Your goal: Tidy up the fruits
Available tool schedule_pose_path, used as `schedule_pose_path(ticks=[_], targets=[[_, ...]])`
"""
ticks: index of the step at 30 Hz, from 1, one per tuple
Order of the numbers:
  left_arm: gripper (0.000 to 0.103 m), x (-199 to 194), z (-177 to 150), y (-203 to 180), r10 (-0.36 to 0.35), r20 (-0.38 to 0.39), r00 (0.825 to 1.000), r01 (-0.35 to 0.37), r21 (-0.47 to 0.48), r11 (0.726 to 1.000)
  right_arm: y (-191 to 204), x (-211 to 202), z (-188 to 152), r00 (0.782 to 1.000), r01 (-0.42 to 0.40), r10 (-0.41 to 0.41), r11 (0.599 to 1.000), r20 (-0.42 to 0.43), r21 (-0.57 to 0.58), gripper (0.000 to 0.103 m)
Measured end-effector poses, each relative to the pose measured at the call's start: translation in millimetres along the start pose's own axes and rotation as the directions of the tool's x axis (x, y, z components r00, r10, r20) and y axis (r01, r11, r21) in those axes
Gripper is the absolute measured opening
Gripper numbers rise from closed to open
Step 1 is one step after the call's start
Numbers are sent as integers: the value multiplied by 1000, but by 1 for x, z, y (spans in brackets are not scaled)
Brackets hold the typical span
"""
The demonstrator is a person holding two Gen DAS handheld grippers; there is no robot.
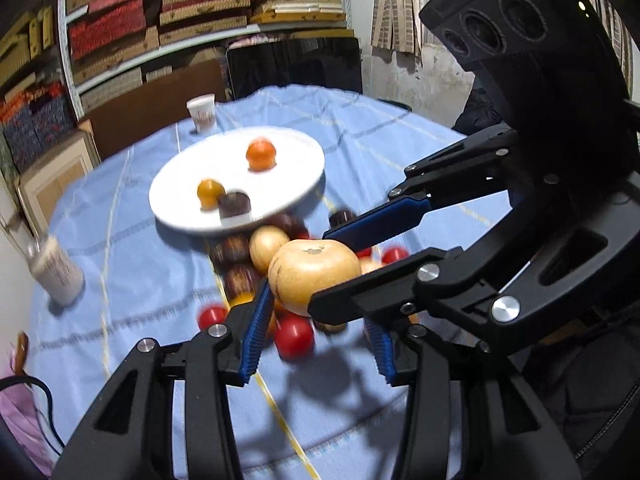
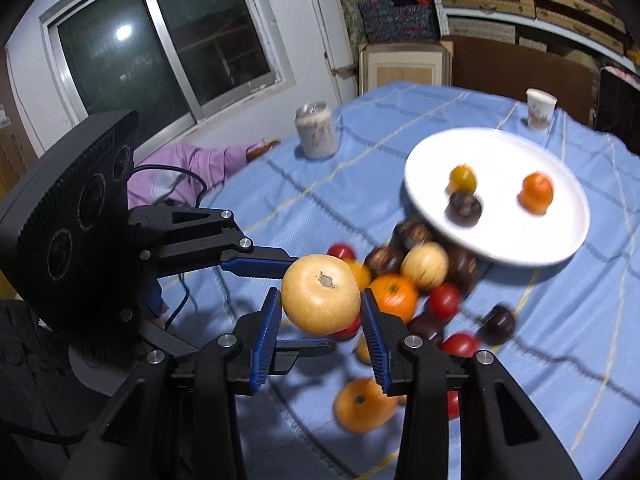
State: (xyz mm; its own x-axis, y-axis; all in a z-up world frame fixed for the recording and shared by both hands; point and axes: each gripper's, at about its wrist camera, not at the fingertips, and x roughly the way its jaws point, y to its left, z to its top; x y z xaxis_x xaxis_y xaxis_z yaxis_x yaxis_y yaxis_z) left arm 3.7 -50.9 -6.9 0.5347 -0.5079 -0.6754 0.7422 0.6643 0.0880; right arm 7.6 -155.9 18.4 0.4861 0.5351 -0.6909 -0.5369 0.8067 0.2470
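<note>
Yellow pear (image 2: pixel 322 300) is lifted above the fruit pile (image 2: pixel 416 280), clamped between the right gripper (image 2: pixel 322 330) fingers, with the left gripper (image 1: pixel 316 338) closed on it too. Next, I judge, one releases, then it goes to the white plate (image 2: pixel 560 240).

A cramped home storeroom: white metal shelves (image 1: pixel 120 52) stacked with flat patterned cardboard boxes (image 1: pixel 208 8), a dark sliding window (image 2: pixel 160 48), and a bench under a blue checked cloth (image 2: pixel 360 152).
</note>
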Motion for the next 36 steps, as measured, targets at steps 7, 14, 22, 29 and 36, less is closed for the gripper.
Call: schedule_pose_path(ticks=[7,14,22,29,36], targets=[[44,14,52,16,23,45,999,-24,19,1000,-30,-14,44,998,43,-44,999,45,4,40],[44,51,94,48,40,48,998,-40,-9,999,-76,0,82,994,90,-93,994,58,54,40],[46,120,114,86,65,-60,996,-69,-73,995,-138,38,96,981,180,-190,965,35,190,57],[69,103,82,119,74,-104,992,-95,-208,973,-149,7,61,976,186,-209,948,62,260,57],[85,54,25,86,144,-103,984,-162,-202,966,-113,-17,-7,977,181,-201,956,65,232,60]])
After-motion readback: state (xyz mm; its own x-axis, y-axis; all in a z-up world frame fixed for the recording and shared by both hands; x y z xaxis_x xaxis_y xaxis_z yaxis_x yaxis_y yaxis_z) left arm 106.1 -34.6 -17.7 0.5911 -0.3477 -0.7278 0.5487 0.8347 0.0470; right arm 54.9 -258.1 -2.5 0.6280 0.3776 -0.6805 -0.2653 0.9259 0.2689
